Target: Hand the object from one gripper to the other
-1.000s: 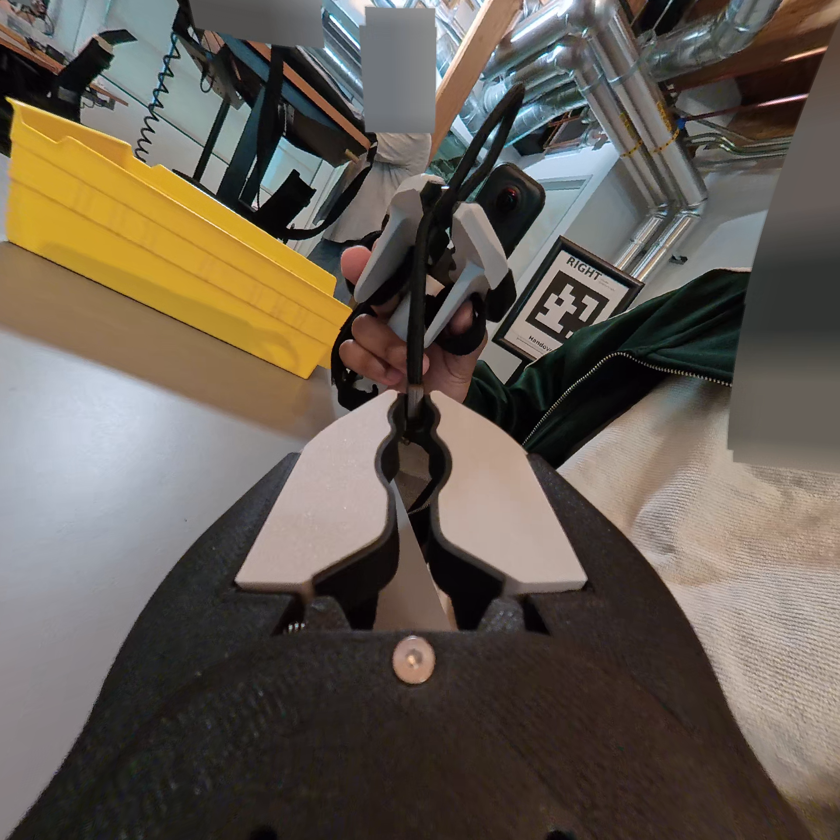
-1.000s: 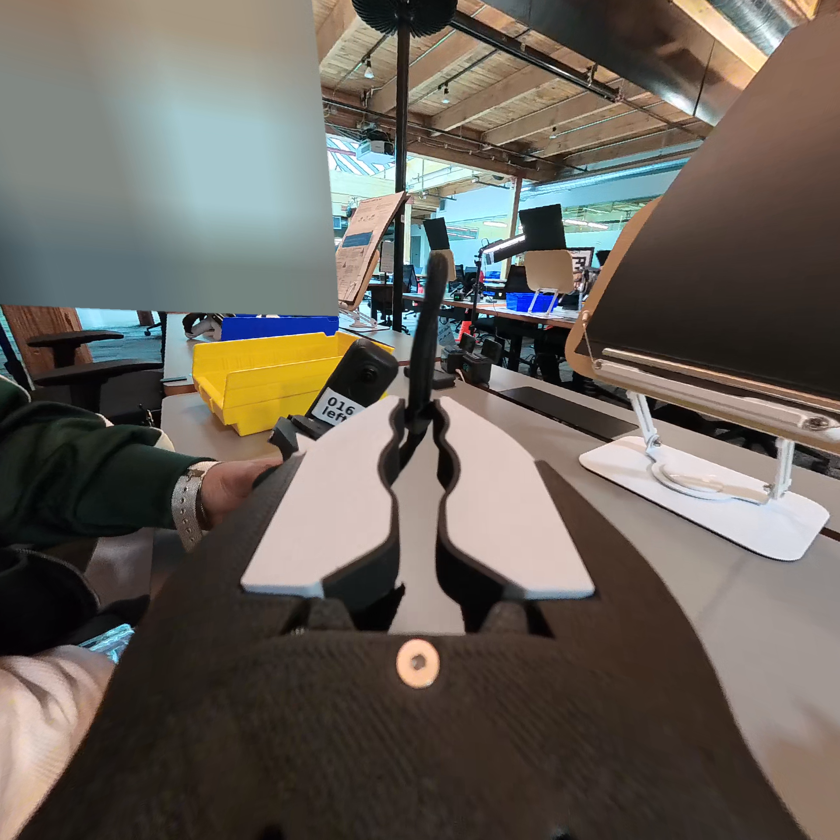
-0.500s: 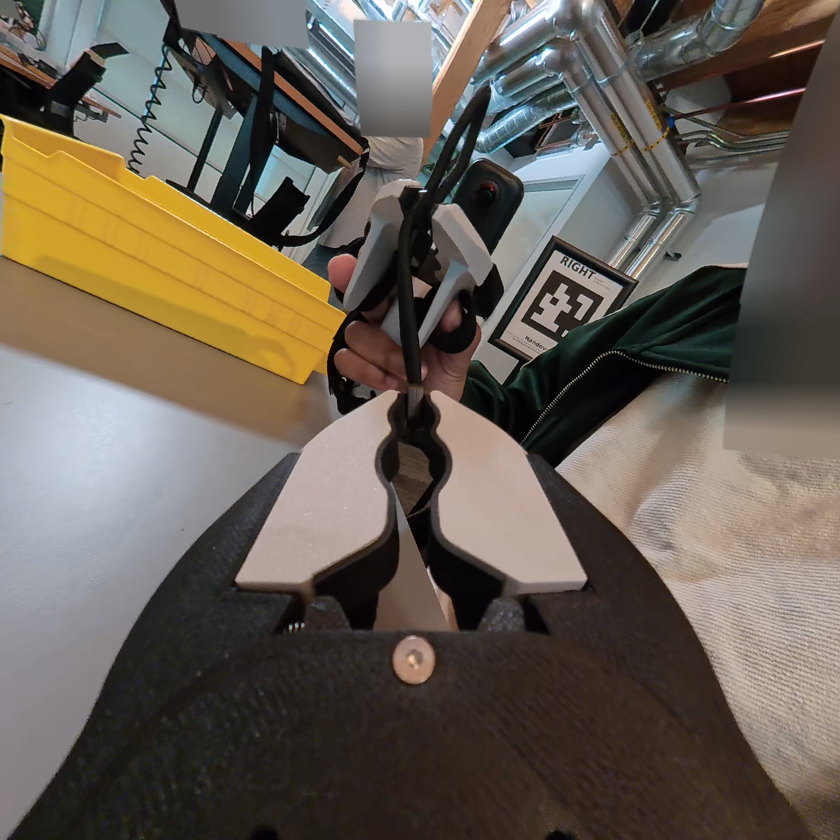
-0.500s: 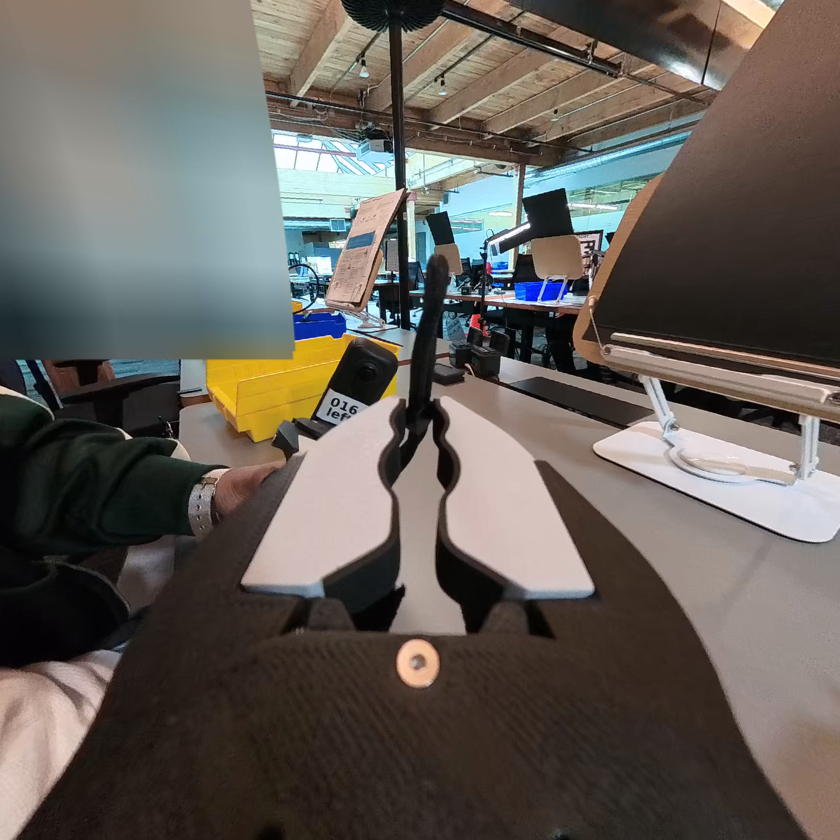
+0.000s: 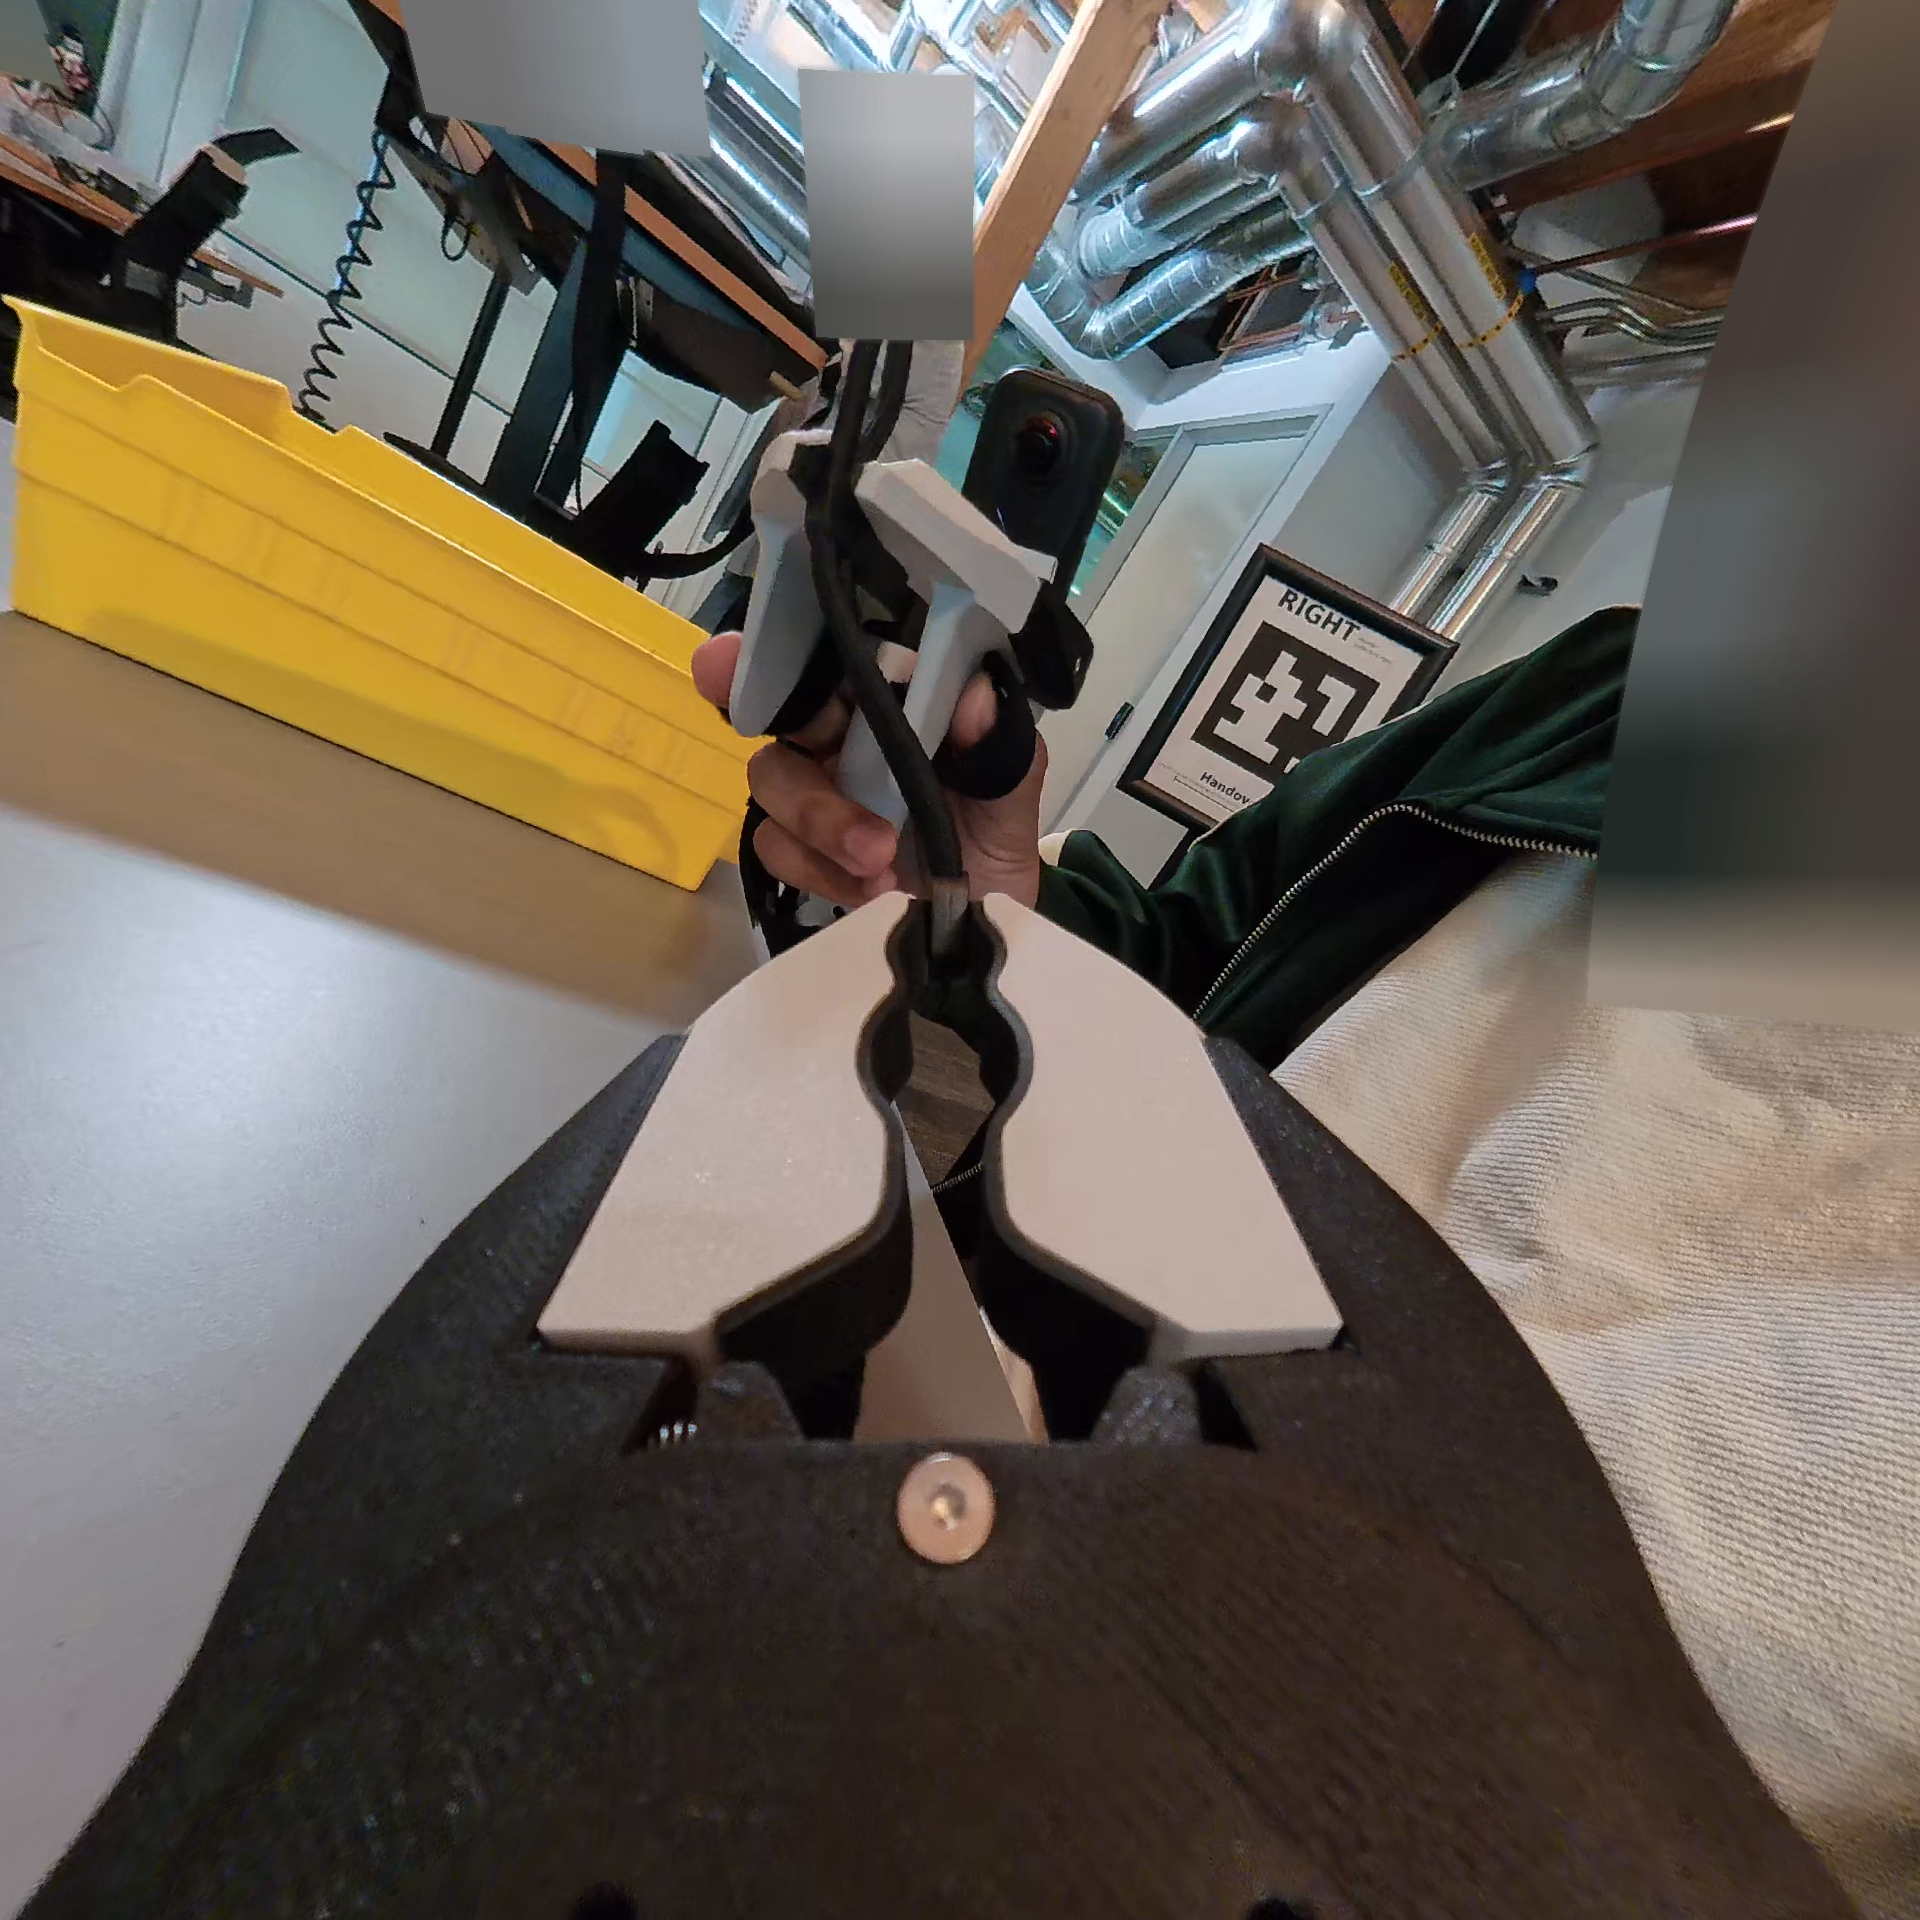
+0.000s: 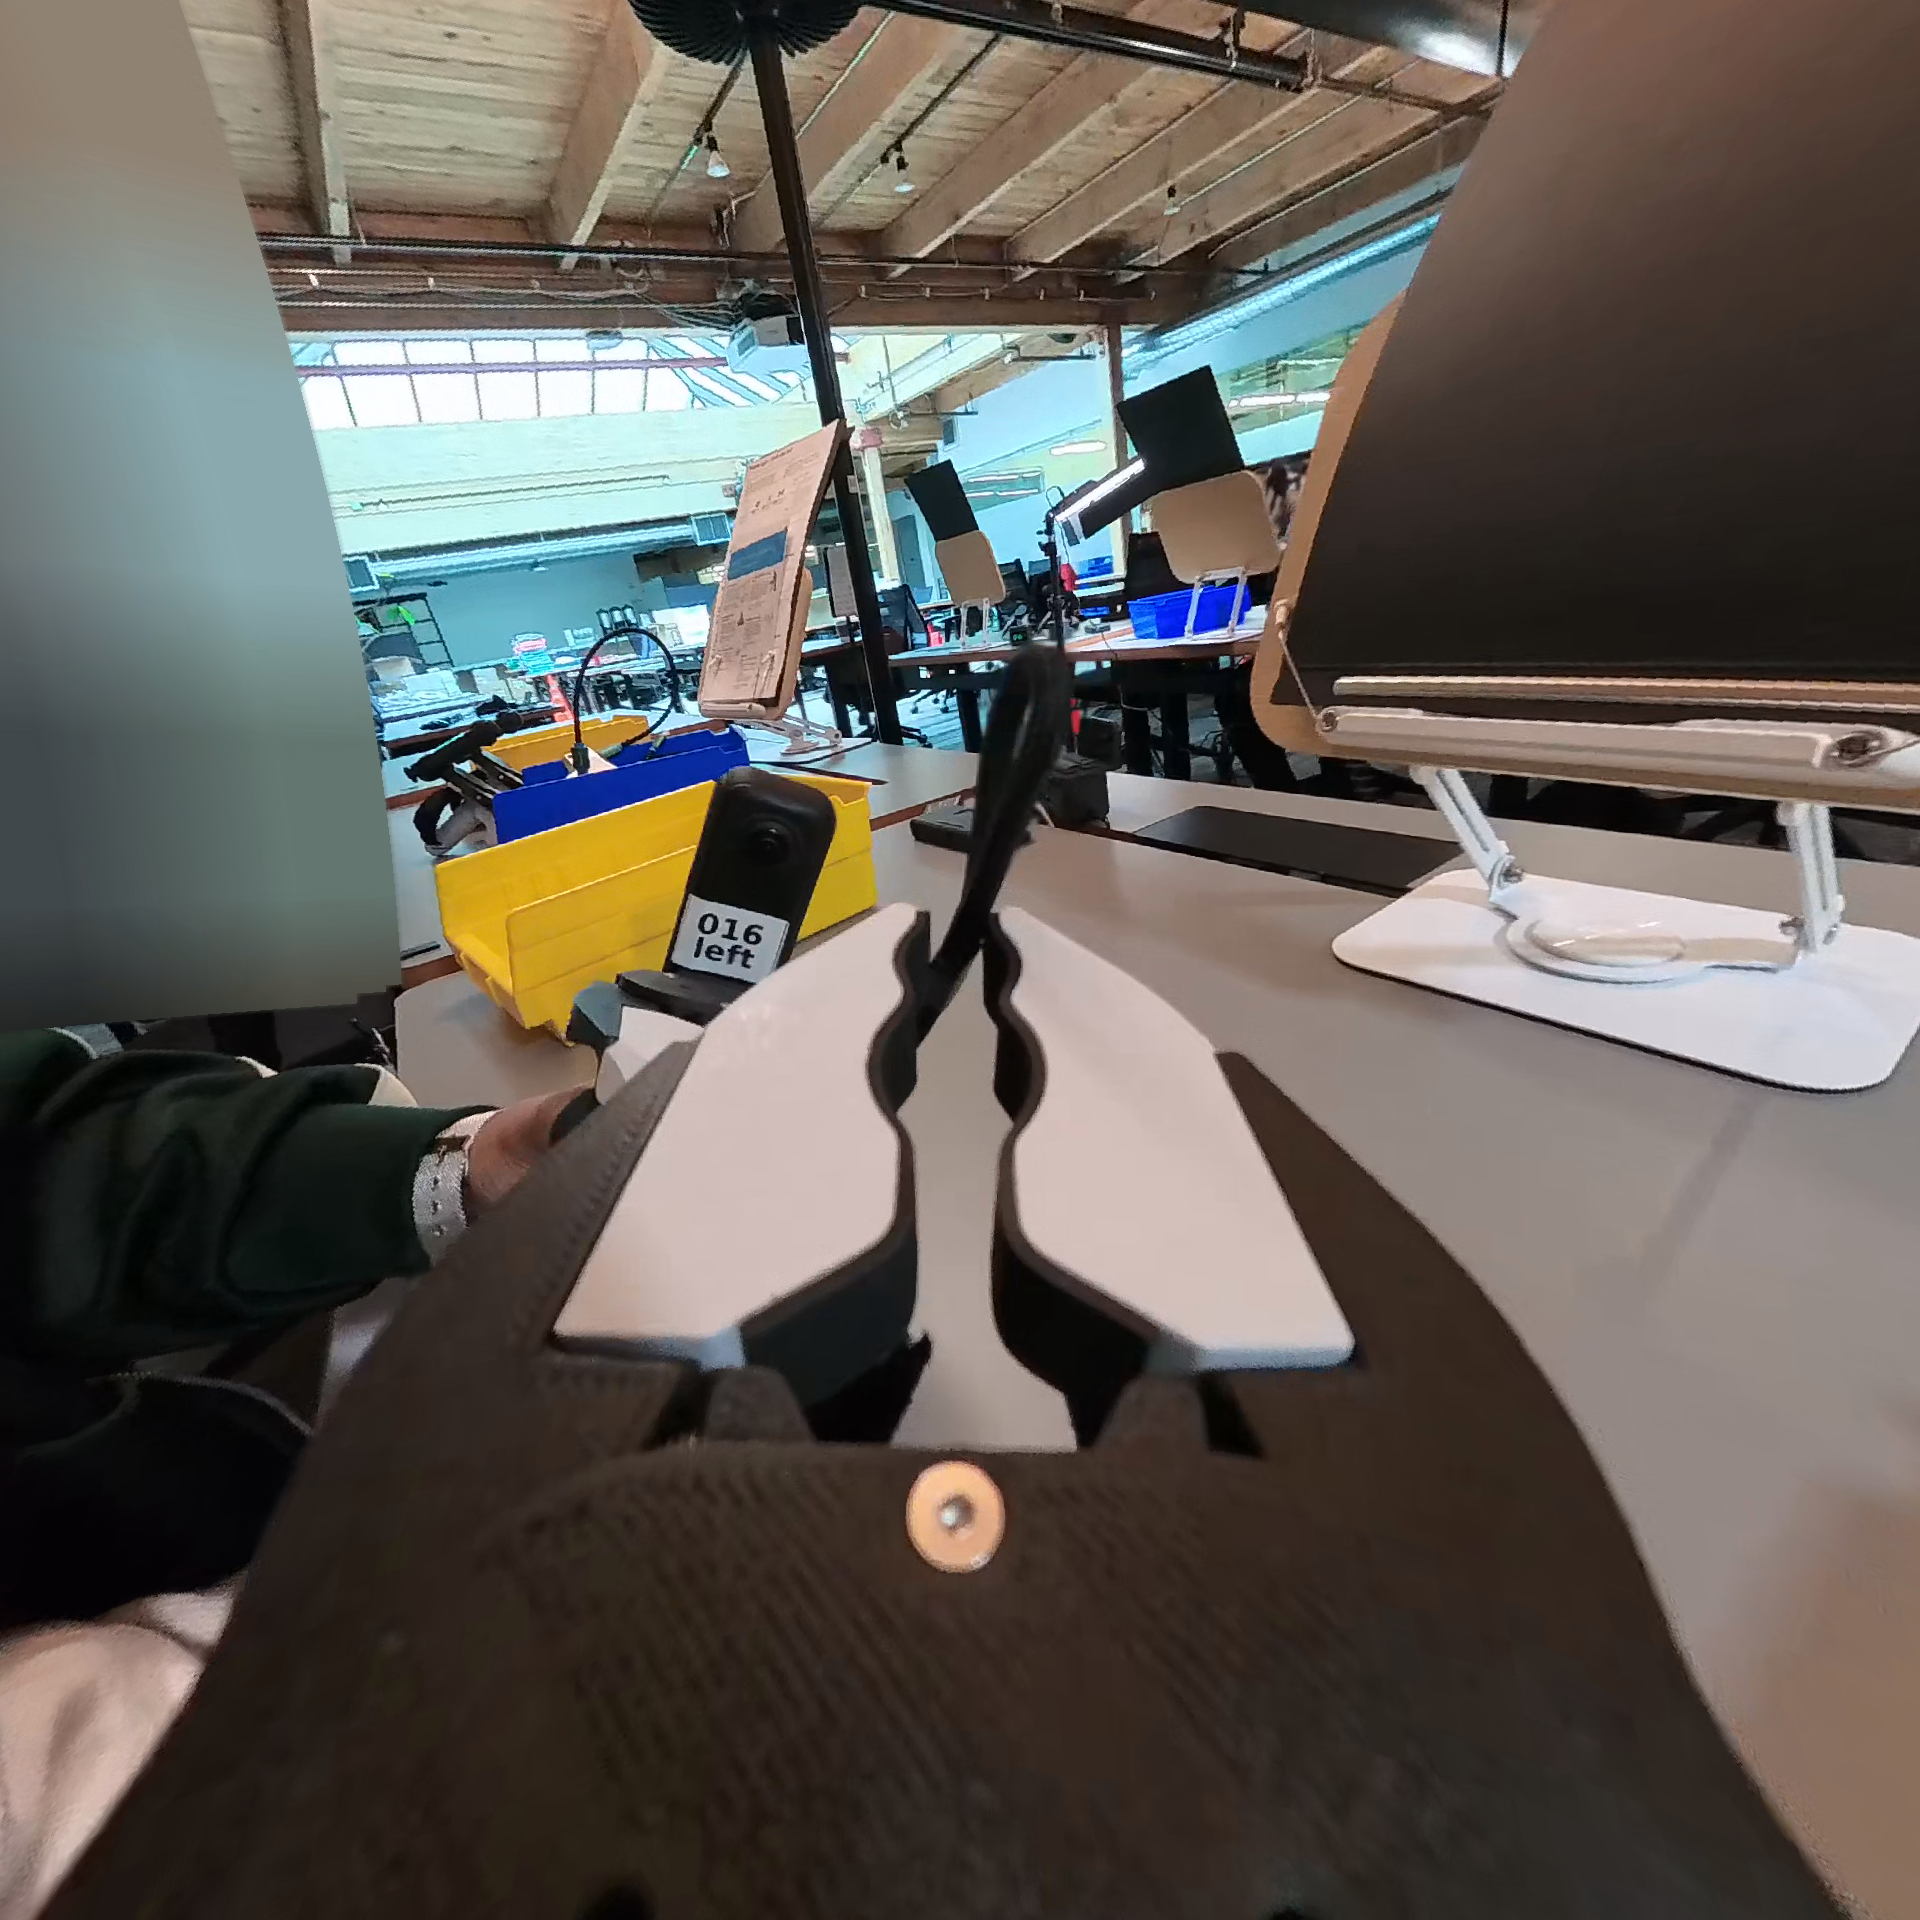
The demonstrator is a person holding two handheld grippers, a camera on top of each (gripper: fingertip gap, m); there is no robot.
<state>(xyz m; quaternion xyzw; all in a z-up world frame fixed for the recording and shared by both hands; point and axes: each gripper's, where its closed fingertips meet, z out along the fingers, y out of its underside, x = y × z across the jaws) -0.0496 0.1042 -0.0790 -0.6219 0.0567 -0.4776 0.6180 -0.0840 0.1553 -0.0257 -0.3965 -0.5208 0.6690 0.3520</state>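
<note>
Black cable [image 5: 883,717] now bows between both closed hand-held grippers, formerly straight

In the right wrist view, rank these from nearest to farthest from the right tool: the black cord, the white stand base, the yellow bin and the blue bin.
1. black cord: pinched at the tips of the right tool.
2. white stand base: on the table, to the right.
3. yellow bin: on the table, to the left; too close to call against the stand base.
4. blue bin: behind the yellow bin.

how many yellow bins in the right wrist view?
2. One yellow bin on the table behind the left gripper's camera; a second yellow bin farther back, behind the blue bin. More may be hidden.
</note>
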